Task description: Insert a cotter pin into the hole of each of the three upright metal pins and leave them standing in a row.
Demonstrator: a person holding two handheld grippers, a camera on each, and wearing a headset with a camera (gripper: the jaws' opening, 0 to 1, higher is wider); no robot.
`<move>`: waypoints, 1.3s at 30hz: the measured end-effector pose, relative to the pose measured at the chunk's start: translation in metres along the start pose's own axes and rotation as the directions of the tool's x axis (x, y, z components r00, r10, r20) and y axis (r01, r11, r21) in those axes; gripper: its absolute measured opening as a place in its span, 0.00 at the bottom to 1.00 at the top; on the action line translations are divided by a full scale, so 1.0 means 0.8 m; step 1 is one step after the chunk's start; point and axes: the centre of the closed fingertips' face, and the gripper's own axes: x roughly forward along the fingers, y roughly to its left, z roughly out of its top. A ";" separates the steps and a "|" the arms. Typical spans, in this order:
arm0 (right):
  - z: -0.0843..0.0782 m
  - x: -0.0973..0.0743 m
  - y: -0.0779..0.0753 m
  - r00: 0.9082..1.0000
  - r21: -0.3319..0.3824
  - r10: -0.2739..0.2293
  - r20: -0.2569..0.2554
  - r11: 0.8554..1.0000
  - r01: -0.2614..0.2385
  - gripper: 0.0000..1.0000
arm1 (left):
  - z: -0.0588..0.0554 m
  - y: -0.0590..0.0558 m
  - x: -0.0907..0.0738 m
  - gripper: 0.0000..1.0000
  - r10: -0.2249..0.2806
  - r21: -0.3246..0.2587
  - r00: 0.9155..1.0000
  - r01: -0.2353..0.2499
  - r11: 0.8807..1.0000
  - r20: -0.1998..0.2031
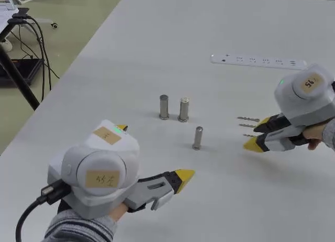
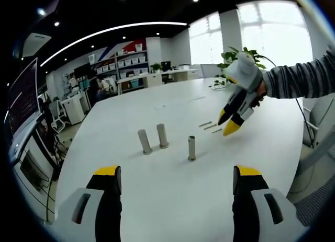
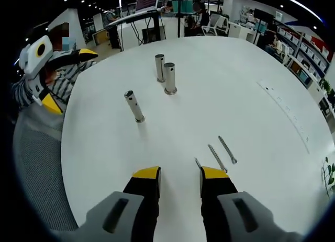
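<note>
Table (image 2: pixel 172 205) bare ahead of left claw (image 2: pixel 176 171), spread wide; right claw (image 3: pixel 180 174) slightly parted, cotter pins (image 3: pixel 217 157) at tips.

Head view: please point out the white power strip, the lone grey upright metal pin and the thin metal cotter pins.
White power strip (image 1: pixel 259 60), head view, middle of its top face.
Lone grey upright metal pin (image 1: pixel 197 138), head view, mid-shaft.
Thin metal cotter pins (image 1: pixel 248 119), head view, farthest pin's shaft.
</note>
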 end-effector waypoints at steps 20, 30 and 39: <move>-0.024 0.015 -0.027 0.991 -0.057 0.019 -0.135 0.998 -0.027 0.08 | -0.010 -0.003 -0.002 0.84 -0.003 -0.004 1.000 0.003 1.000 -0.023; -0.026 0.016 -0.034 0.985 -0.124 0.023 -0.171 0.991 -0.045 0.00 | -0.010 -0.002 -0.002 0.83 -0.005 -0.002 1.000 0.005 1.000 -0.026; -0.027 0.018 -0.036 0.984 -0.188 0.015 -0.176 0.981 -0.049 0.00 | -0.011 -0.006 -0.003 0.79 -0.018 0.002 0.999 0.018 1.000 -0.027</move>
